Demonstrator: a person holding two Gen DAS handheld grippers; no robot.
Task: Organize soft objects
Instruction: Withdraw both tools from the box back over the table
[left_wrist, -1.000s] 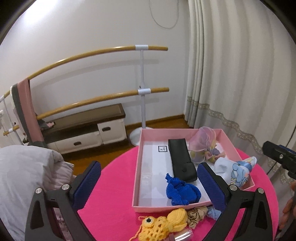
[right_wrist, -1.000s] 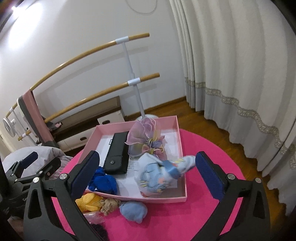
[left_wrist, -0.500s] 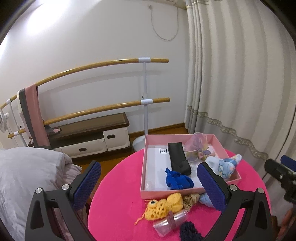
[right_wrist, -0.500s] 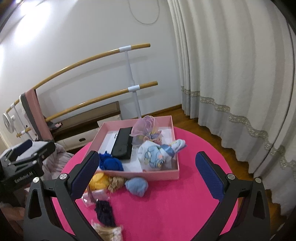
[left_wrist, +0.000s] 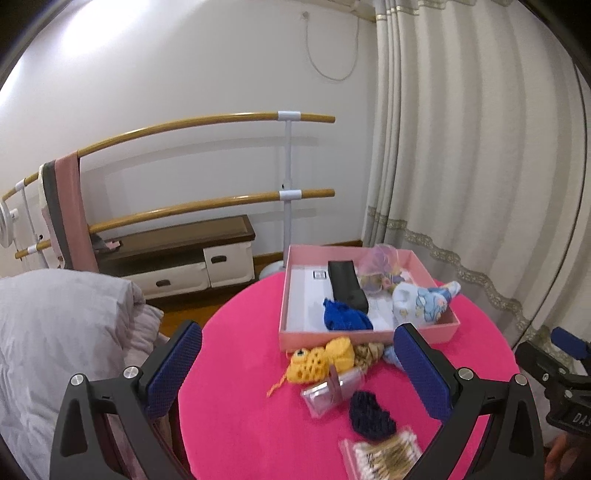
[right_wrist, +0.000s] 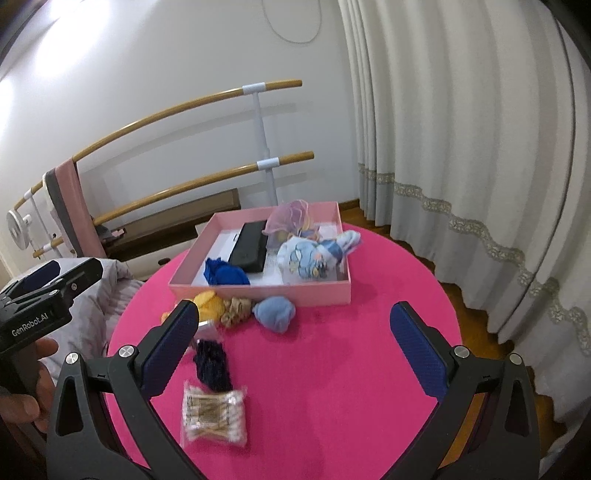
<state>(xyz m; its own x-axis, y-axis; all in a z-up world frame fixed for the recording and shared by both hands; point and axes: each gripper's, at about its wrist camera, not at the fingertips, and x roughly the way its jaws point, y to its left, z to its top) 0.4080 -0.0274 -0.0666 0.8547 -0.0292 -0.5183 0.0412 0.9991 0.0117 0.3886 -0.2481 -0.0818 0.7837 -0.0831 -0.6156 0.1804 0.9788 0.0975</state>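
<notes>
Black hand-held gripper (right_wrist: 293, 339), blue pads (right_wrist: 168, 347)

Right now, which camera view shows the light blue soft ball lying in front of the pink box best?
The right wrist view: the light blue soft ball lies fully visible there. In the left wrist view the left gripper's finger hides most of it.

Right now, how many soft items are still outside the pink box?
4, all in front of the pink box: yellow crochet toy, beige scrunchie, light blue bundle against its near wall, dark navy piece nearer the grippers. More may be hidden.
</notes>
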